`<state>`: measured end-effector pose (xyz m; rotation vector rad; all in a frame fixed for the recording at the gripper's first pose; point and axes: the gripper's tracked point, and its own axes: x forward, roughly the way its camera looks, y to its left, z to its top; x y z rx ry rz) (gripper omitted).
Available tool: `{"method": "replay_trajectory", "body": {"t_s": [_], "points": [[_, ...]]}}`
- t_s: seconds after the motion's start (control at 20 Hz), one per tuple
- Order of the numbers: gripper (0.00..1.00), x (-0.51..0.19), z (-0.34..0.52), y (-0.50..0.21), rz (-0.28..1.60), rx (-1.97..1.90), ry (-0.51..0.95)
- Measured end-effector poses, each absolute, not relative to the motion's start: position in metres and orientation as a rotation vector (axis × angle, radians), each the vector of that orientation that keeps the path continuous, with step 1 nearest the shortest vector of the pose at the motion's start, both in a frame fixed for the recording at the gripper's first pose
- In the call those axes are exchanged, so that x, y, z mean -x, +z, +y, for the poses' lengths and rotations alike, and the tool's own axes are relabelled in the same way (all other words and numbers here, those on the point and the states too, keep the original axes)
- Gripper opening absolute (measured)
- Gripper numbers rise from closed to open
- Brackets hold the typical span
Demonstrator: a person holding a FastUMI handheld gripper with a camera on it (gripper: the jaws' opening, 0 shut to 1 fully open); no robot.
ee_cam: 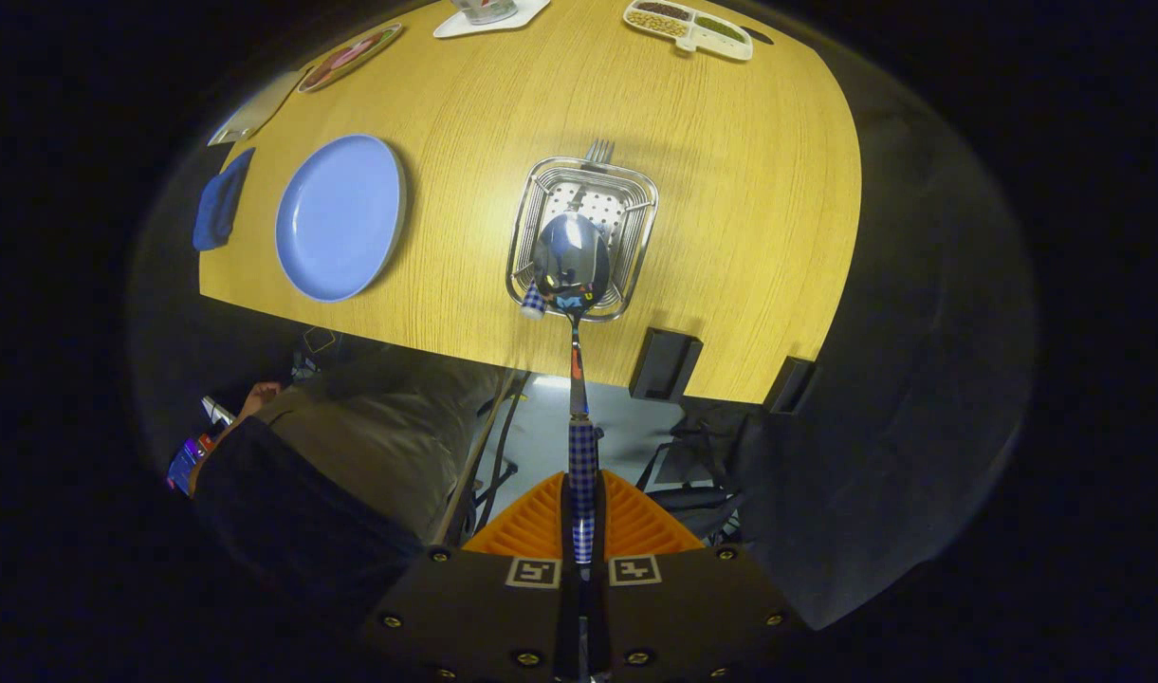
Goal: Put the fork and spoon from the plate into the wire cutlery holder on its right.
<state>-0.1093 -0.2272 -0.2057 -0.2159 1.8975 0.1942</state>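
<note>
My gripper [583,517] is shut on the spoon [573,261], both orange fingers [531,522] pressing its blue checked handle. The spoon points ahead, and its shiny bowl hangs over the wire cutlery holder [637,201], seen from above. The fork [598,150] stands in the holder: its tines stick out past the far rim and its checked handle end shows at the near left corner. The blue plate [340,216] lies bare on the wooden table [730,171], left of the holder.
A dark blue cloth [220,201] lies left of the plate. At the table's far side stand a divided snack tray [688,27], a white mat with a cup [488,14] and an oval dish [349,57]. A seated person's legs [351,446] are below the near edge.
</note>
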Motion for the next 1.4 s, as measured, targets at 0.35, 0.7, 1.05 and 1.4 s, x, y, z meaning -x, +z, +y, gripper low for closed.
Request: {"method": "replay_trajectory", "body": {"t_s": [0.35, 0.7, 1.05, 1.4], "points": [[0.04, 0.095, -0.238, -0.211, 1.977, 0.277, 0.177], [0.04, 0.08, -0.249, -0.211, 2.077, 0.442, 0.166], [0.04, 0.053, -0.258, -0.212, 2.132, 0.563, 0.146], [0.09, 0.043, -0.253, -0.215, 2.151, 0.599, 0.138]]}}
